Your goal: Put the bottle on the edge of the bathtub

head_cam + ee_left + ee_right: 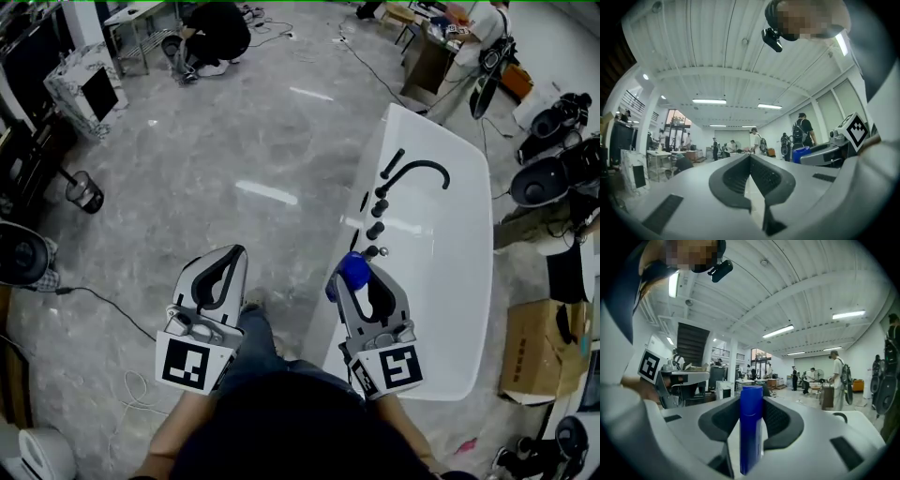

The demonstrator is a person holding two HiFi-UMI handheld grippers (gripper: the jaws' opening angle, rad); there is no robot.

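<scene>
My right gripper point(361, 274) is shut on a blue bottle point(352, 271) and holds it upright over the near left rim of the white bathtub point(373, 159). In the right gripper view the bottle point(751, 427) stands between the dark pads point(780, 420) of that gripper point(751, 401), and the tub point(855, 420) lies ahead to the right. My left gripper point(236, 253) hovers over the grey floor left of the tub, its fingertips touching with nothing between them. The left gripper view shows its own jaws point(750, 157) shut and the bottle point(800, 153) off to the right.
A black curved faucet point(418, 172) and several black knobs point(377, 208) sit on the tub's left rim. A cable point(103, 305) and a wire bin point(82, 192) are on the floor at left. A cardboard box point(534, 352) and fans point(548, 178) stand right. People point(216, 33) work beyond.
</scene>
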